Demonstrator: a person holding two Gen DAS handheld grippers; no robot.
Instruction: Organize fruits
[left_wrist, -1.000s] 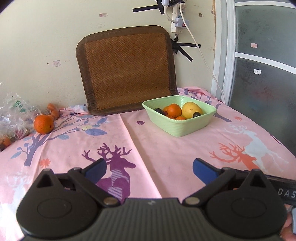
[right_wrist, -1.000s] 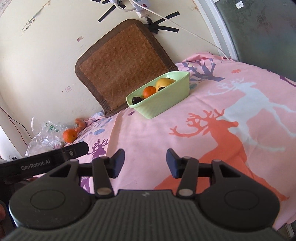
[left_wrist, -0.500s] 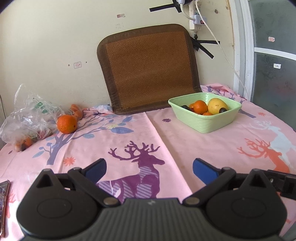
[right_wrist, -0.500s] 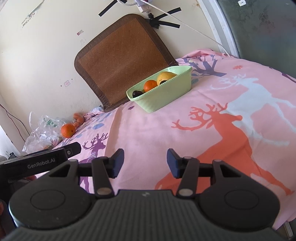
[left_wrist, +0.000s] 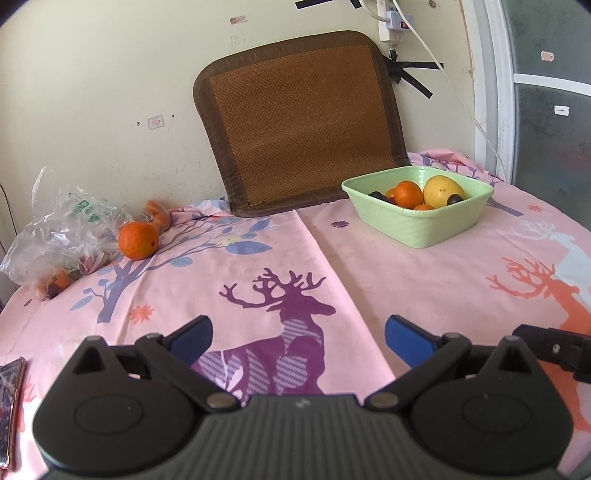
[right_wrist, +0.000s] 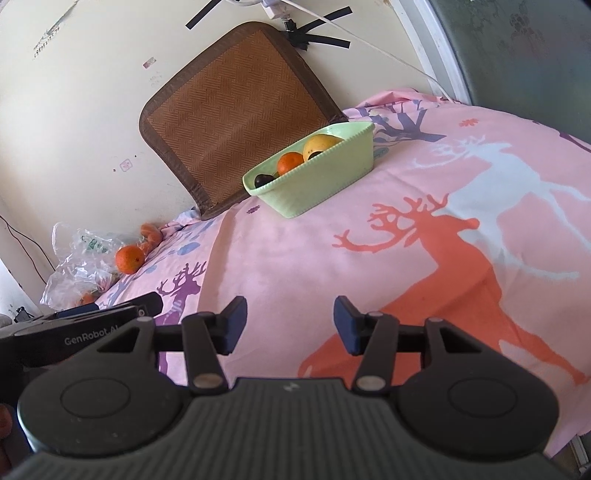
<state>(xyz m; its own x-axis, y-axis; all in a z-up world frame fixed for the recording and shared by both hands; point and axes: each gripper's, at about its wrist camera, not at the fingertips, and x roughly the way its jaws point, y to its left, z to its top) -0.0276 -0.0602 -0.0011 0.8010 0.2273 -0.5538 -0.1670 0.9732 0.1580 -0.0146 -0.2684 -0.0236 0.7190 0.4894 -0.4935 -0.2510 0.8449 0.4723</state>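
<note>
A pale green bowl (left_wrist: 424, 229) (right_wrist: 317, 184) sits toward the back of the pink deer-print cloth, holding oranges, a yellow fruit (left_wrist: 441, 190) and dark plums. A loose orange (left_wrist: 138, 240) (right_wrist: 129, 259) lies at the far left beside a clear plastic bag (left_wrist: 62, 236) with more small fruit inside. My left gripper (left_wrist: 297, 338) hovers open over the purple deer, far short of both bowl and orange, nothing between its blue pads. My right gripper (right_wrist: 290, 323) is open and empty over the cloth's front part, with the left gripper's body (right_wrist: 74, 328) just to its left.
A brown woven mat (left_wrist: 303, 122) leans on the wall behind the bowl. A white cable and power strip (left_wrist: 391, 16) hang above it. A phone-like object (left_wrist: 9, 398) lies at the near left edge. A frosted door (left_wrist: 546, 110) stands on the right.
The left wrist view has swung leftward: the bowl shifted toward the right of the frame and the orange and bag came further into view. The right gripper's view barely changed.
</note>
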